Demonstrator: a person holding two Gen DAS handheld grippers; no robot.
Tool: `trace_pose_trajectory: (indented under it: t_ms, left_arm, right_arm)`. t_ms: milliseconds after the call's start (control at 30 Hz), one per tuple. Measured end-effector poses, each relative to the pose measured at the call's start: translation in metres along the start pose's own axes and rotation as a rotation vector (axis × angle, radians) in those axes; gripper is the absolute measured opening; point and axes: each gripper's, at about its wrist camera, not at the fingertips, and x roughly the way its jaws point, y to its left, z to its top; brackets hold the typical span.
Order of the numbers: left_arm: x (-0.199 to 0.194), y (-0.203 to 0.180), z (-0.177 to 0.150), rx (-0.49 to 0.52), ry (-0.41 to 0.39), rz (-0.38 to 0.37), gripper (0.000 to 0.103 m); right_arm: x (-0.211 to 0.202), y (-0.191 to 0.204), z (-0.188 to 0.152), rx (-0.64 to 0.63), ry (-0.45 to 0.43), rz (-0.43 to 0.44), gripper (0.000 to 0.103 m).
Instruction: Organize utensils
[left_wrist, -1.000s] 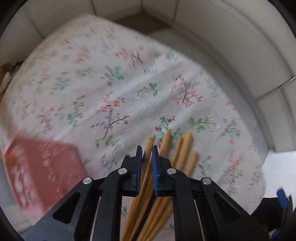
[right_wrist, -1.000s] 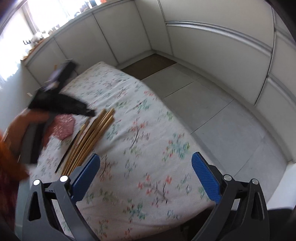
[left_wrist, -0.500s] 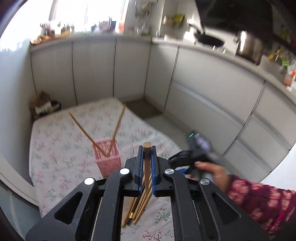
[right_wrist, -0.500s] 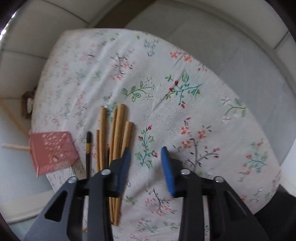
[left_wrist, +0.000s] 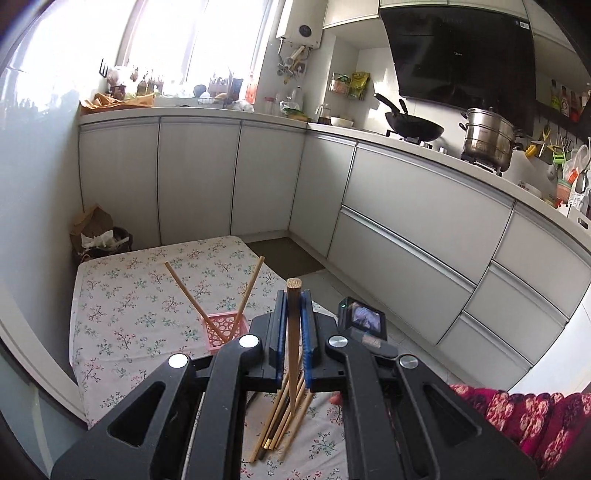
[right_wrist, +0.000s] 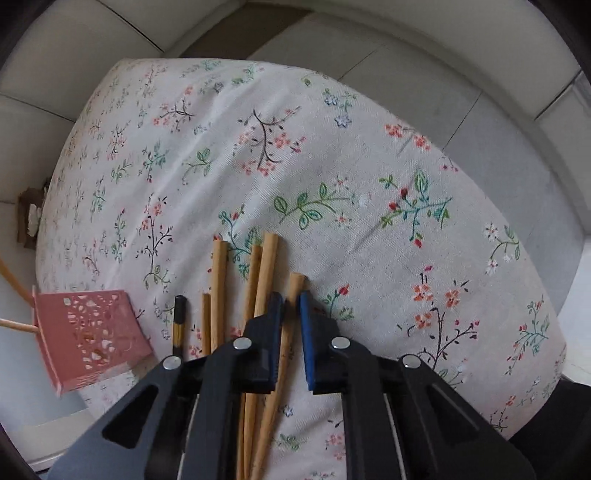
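Wooden chopstick (left_wrist: 293, 332) is clamped in my left tongs (left_wrist: 293, 325), centre of the left frame, tip poking up past the pads. Pink holder (left_wrist: 226, 329) sits just left of that on the floral desk (left_wrist: 122, 295), two sticks already leaning out of it in a V. Loose pile (right_wrist: 255, 295) lies lower centre of the right frame; a dark stick (right_wrist: 178, 319) sits at its left edge.

Right tongs (right_wrist: 291, 325) are closing over the pile's rightmost stick (right_wrist: 293, 295), which runs between the pads; I can't tell if they're pressing it yet.

Risks as I see them:
- Right pads sit tight against neighbouring sticks, so they could pinch two or drag the pile.
- Holder looks light; in the right frame it appears tipped, so a hard drop-in could knock it over.
- Left stick is held near its top, so it may swing.
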Motion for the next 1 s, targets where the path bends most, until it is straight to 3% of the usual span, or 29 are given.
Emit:
trace_pose_trajectory:
  t_ms: [167,233,433,533,700,833,1000]
  left_arm:
    - [0.003,0.001,-0.008,-0.059,0.024,0.022,0.007]
    - [0.002,0.001,-0.014,-0.079,0.026,0.06,0.007]
    - [-0.014,0.002,-0.032,-0.138,0.023,0.148,0.007]
    - [-0.027,-0.008,-0.036,-0.147,-0.008,0.188,0.007]
    - [-0.051,-0.039,-0.042,-0.104,-0.074,0.265,0.007]
    - [-0.073,-0.056,-0.04,-0.089,-0.132,0.293,0.007]
    - [-0.094,-0.074,-0.038,-0.068,-0.187,0.307,0.007]
  right_arm:
    - [-0.004,-0.002,-0.02,-0.089,-0.078,0.084,0.01]
    - [-0.01,-0.018,-0.033,-0.094,-0.104,0.202,0.008]
    - [-0.091,-0.038,-0.095,-0.29,-0.413,0.377,0.008]
    - [-0.146,-0.049,-0.138,-0.408,-0.597,0.396,0.008]
    - [-0.219,-0.071,-0.206,-0.519,-0.821,0.442,0.008]
    - [-0.263,-0.088,-0.24,-0.555,-0.931,0.501,0.008]
    - [-0.299,-0.104,-0.257,-0.566,-1.009,0.564,0.008]
